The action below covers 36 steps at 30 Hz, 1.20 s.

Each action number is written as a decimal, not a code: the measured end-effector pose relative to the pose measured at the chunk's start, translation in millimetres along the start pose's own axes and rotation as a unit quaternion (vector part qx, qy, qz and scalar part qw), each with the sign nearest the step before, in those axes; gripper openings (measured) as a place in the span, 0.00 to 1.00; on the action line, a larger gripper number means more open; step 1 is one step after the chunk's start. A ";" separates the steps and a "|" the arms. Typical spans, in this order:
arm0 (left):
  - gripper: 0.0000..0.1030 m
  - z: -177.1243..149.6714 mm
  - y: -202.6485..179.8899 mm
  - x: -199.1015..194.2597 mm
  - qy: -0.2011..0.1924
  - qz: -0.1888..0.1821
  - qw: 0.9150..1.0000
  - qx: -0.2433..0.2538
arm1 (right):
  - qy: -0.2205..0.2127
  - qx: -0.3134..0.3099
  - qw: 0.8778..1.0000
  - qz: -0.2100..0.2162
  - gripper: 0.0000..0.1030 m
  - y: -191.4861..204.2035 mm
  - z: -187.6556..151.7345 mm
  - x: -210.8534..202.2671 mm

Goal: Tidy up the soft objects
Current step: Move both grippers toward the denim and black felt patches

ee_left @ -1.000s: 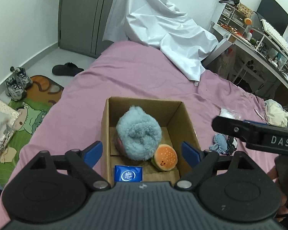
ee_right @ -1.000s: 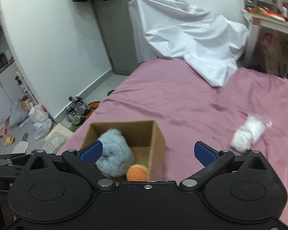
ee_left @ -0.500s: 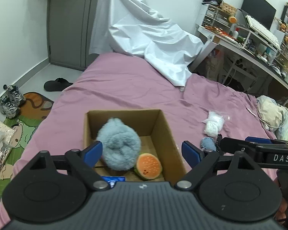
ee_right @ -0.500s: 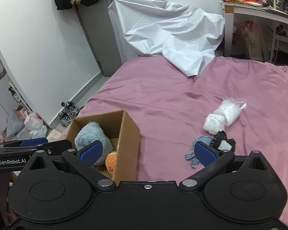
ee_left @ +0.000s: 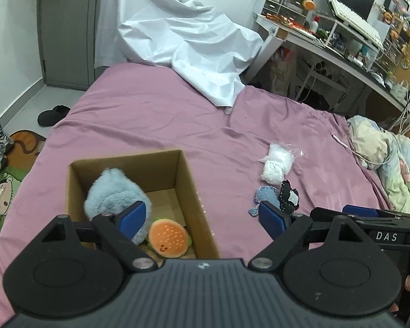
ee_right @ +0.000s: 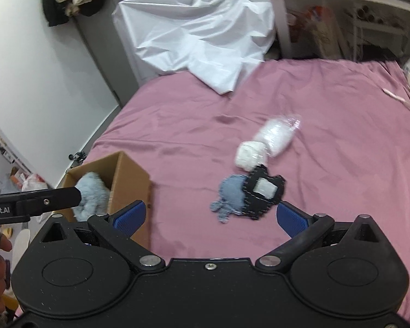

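Left claw (ee_left: 202, 218) wide, empty (over the cardboard box (ee_left: 188, 191)); right claw (ee_right: 209, 216) wide, empty.

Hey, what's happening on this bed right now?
A person is tidying soft things into a cardboard box on the pink bed, with a gripper in each hand. A fluffy blue plush and a burger plush are already inside. Both the left gripper and right gripper are open and empty. A blue felt piece, black felt piece and white bagged bundle lie outside.
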<state>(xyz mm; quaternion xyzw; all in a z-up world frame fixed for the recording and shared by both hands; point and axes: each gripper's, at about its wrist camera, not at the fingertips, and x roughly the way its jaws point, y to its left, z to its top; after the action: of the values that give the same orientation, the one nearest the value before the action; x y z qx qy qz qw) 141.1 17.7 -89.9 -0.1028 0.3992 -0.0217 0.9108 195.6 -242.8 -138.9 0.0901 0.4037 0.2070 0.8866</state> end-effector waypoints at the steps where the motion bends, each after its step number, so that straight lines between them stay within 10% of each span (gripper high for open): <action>1: 0.86 1.0 -2.5 2.2 0.002 0.000 1.000 0.002 | 0.001 0.006 1.000 -0.001 1.00 -5.2 -0.1 1.0; 36: 0.81 21.4 -78.1 115.7 0.069 0.014 0.996 0.047 | -0.026 0.036 0.997 0.060 0.88 -94.1 -5.8 64.4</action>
<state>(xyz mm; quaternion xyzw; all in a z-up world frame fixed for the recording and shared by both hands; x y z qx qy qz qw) 238.8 -69.1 -143.4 -0.0526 0.4615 -0.0352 0.8849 256.9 -299.0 -217.2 0.1516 0.3815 0.2421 0.8791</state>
